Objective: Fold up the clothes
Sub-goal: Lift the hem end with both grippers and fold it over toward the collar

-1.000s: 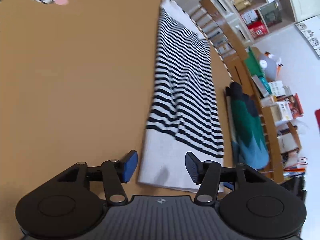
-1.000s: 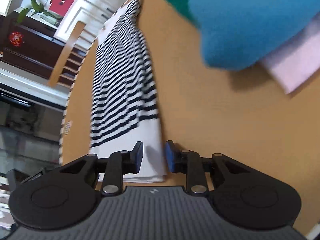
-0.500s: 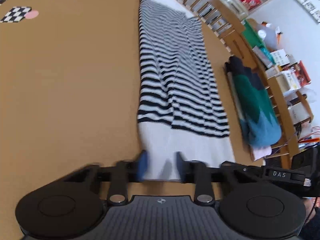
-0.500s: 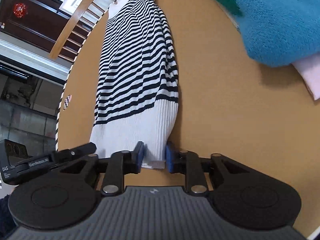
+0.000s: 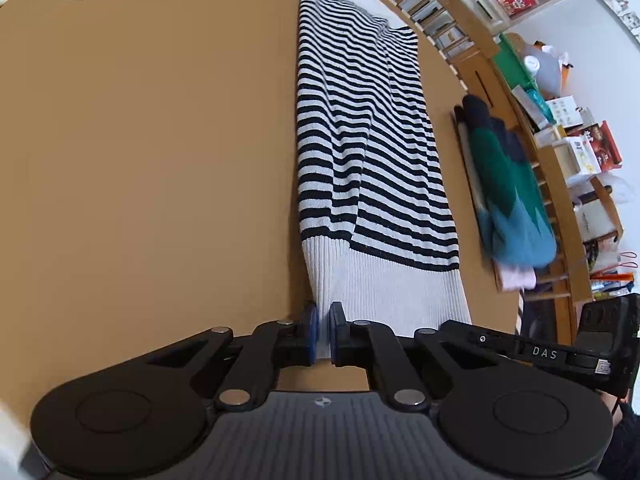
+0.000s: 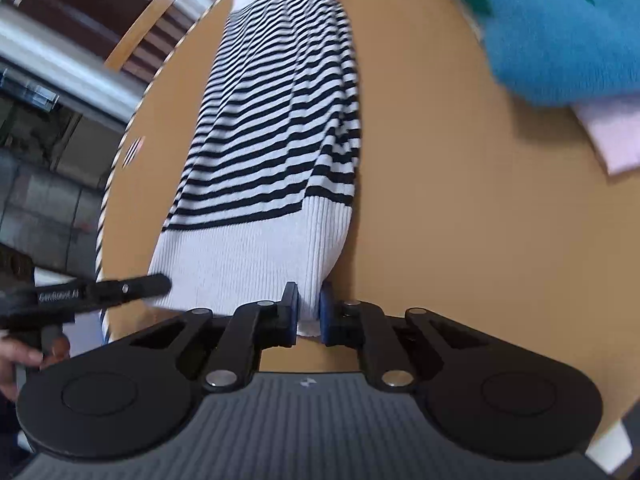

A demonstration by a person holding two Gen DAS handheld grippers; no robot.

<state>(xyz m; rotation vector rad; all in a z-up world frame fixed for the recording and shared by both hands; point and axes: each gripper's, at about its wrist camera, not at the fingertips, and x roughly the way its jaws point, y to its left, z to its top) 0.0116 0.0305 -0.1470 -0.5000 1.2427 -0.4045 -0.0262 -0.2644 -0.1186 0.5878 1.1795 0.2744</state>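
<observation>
A brown table [image 5: 140, 160] is seen filling most of both views. On it a striped sweater [image 5: 372, 152] is laid out, already narrowed to a long strip whose long axis runs straight away from both grippers, with the white ribbed hem [image 5: 384, 292] at the near end and the neckline at the far edge. To the right of it, well apart, a folded teal and green garment [image 5: 508, 196] is stacked on a pink one [image 6: 612, 132].

The near left corner of the hem is pinched by the left gripper [image 5: 323, 334], whose blue pads are nearly closed on the white rib. The near right corner is clamped likewise by the right gripper [image 6: 308, 314], with cloth seen between its pads. Both corners are held about equally near, so neither hand is favoured. Since the strip lies lengthwise ahead, the next fold is judged to carry the hem forward towards the neckline, and an even lift of both corners is likely required.
</observation>
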